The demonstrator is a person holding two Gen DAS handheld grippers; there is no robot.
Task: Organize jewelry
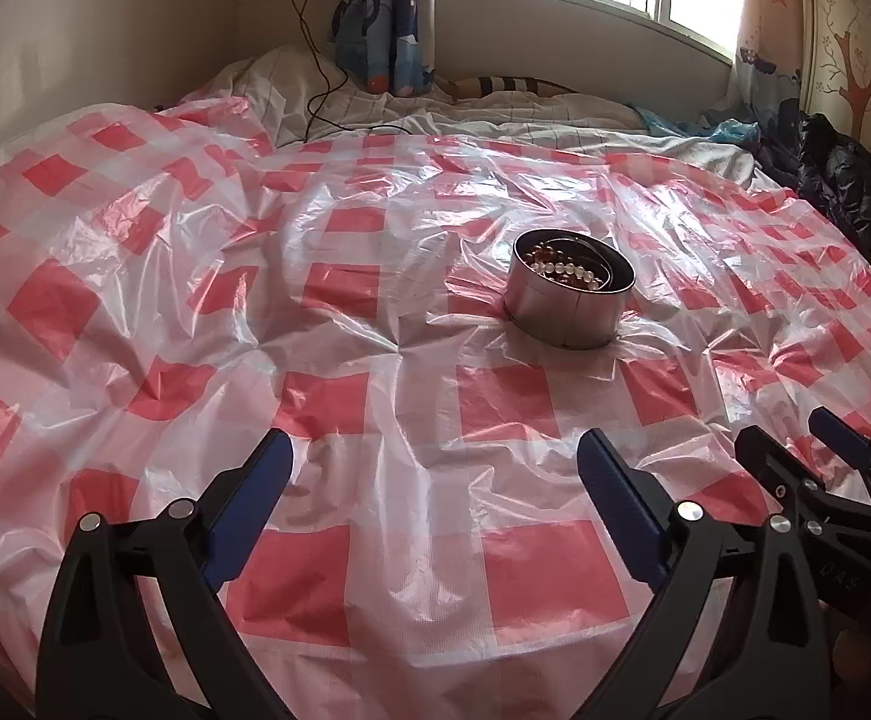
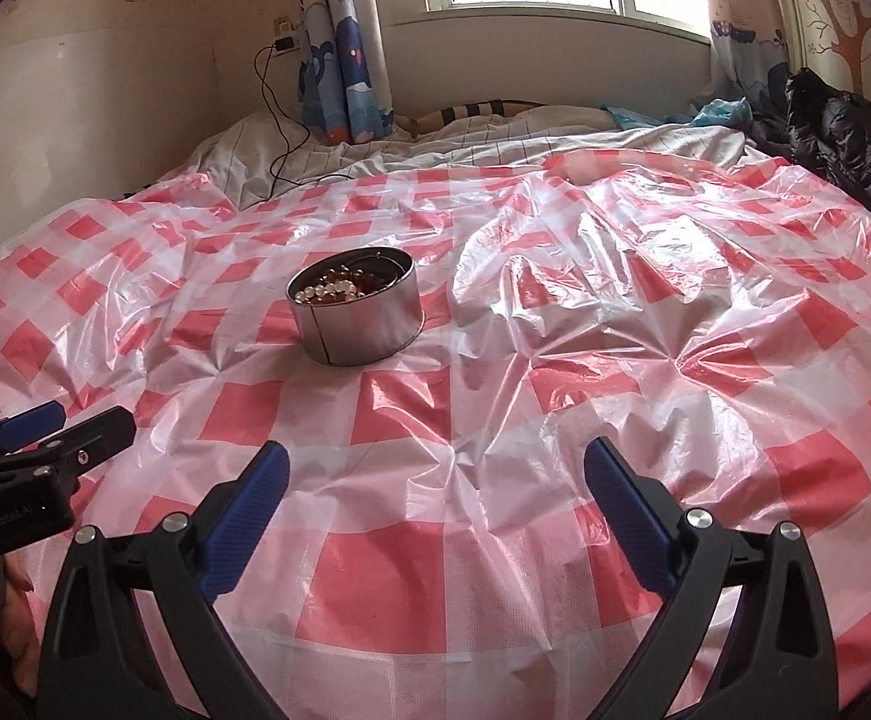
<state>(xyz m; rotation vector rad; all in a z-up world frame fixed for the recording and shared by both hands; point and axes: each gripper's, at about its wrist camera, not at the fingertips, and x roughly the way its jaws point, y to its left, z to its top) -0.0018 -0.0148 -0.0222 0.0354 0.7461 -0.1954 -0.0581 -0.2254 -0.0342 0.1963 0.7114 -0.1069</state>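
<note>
The tin [image 1: 570, 294] wall hides most of the beads [image 1: 561, 271] (individual pieces cannot be told apart), and the bottom edge crops each claw's arms.

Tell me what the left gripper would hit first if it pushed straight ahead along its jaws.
Probably only the checkered plastic sheet. The left gripper, jaws open and empty, points left of the metal tin of beads, so it would likely pass beside it. Depth is unclear, so a graze cannot be ruled out.

Both grippers are just hanging side by side: left gripper [image 1: 435, 474] wide open, right gripper [image 2: 438, 480] spread too, nothing held.
</note>
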